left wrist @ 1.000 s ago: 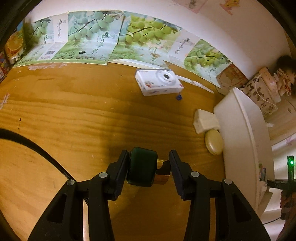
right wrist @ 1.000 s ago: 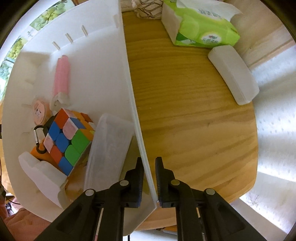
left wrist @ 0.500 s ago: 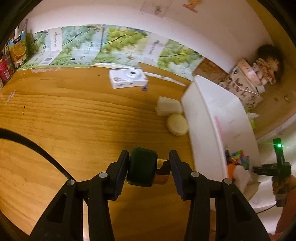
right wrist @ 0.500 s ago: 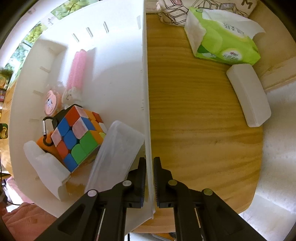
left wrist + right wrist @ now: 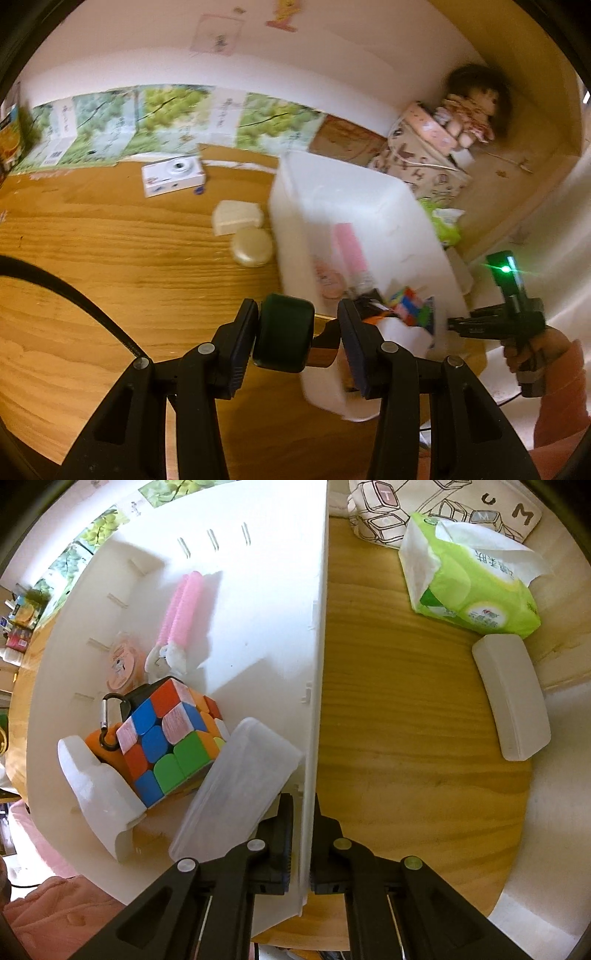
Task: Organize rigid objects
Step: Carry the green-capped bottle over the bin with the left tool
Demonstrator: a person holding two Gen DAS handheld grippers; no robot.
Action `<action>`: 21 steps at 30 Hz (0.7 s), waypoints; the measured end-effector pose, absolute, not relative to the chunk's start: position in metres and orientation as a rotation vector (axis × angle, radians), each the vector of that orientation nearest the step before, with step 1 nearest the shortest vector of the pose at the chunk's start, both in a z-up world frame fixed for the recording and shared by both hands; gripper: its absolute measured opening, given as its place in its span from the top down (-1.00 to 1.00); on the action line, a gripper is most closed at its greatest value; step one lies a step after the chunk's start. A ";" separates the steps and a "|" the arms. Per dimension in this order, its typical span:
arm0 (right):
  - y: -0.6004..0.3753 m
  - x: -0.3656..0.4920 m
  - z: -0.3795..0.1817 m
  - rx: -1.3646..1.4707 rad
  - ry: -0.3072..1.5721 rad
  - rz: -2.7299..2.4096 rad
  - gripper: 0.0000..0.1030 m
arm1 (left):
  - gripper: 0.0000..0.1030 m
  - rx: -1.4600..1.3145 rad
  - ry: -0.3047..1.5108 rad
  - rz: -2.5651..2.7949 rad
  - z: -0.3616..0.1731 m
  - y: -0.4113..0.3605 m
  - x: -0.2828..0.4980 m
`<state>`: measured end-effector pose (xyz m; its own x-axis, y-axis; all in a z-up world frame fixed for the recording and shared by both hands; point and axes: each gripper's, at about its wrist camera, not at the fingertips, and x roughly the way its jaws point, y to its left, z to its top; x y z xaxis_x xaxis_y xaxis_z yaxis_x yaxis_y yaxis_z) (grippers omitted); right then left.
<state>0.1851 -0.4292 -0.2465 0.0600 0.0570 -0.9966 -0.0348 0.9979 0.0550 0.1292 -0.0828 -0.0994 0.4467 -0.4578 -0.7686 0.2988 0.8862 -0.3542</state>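
My left gripper (image 5: 297, 343) is shut on a dark green rounded object (image 5: 282, 341) with a brown strap, held above the wooden table near the white bin (image 5: 354, 199). My right gripper (image 5: 303, 819) points straight down and is shut on the bin's thin side wall (image 5: 317, 627), one finger inside and one outside. In the bin lie a colour cube (image 5: 166, 734), a pink ridged stick (image 5: 181, 605), a round peach tin (image 5: 122, 661), a clear plastic case (image 5: 236, 790), a white block (image 5: 96, 786) and an orange item with a carabiner (image 5: 107, 716).
On the table left of the bin lie a white camera box (image 5: 173, 175), a cream square piece (image 5: 236, 216) and a round cream compact (image 5: 251, 245). Right of the bin are a green tissue pack (image 5: 472, 587) and a white oblong case (image 5: 509, 698). A printed bag and a doll (image 5: 476, 107) stand at the back.
The left gripper has risen and swung right with the green object, bringing the bin's inside into view. The right gripper's jaws have closed tight on the bin wall and rolled slightly.
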 end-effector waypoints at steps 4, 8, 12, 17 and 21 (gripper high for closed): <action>-0.429 0.184 -0.244 -0.007 1.504 0.094 0.88 | 0.07 -0.165 0.990 -0.510 -0.093 -0.103 0.126; -0.429 0.181 -0.244 -0.020 1.501 0.123 0.89 | 0.07 -0.147 0.986 -0.549 -0.093 -0.126 0.125; -0.433 0.179 -0.243 -0.019 1.497 0.153 0.88 | 0.07 -0.138 1.002 -0.581 -0.095 -0.148 0.127; -0.434 0.180 -0.245 -0.031 1.494 0.176 0.87 | 0.06 -0.108 1.021 -0.624 -0.098 -0.173 0.129; -0.437 0.182 -0.249 -0.018 1.492 0.191 0.85 | 0.06 -0.084 1.044 -0.636 -0.105 -0.191 0.131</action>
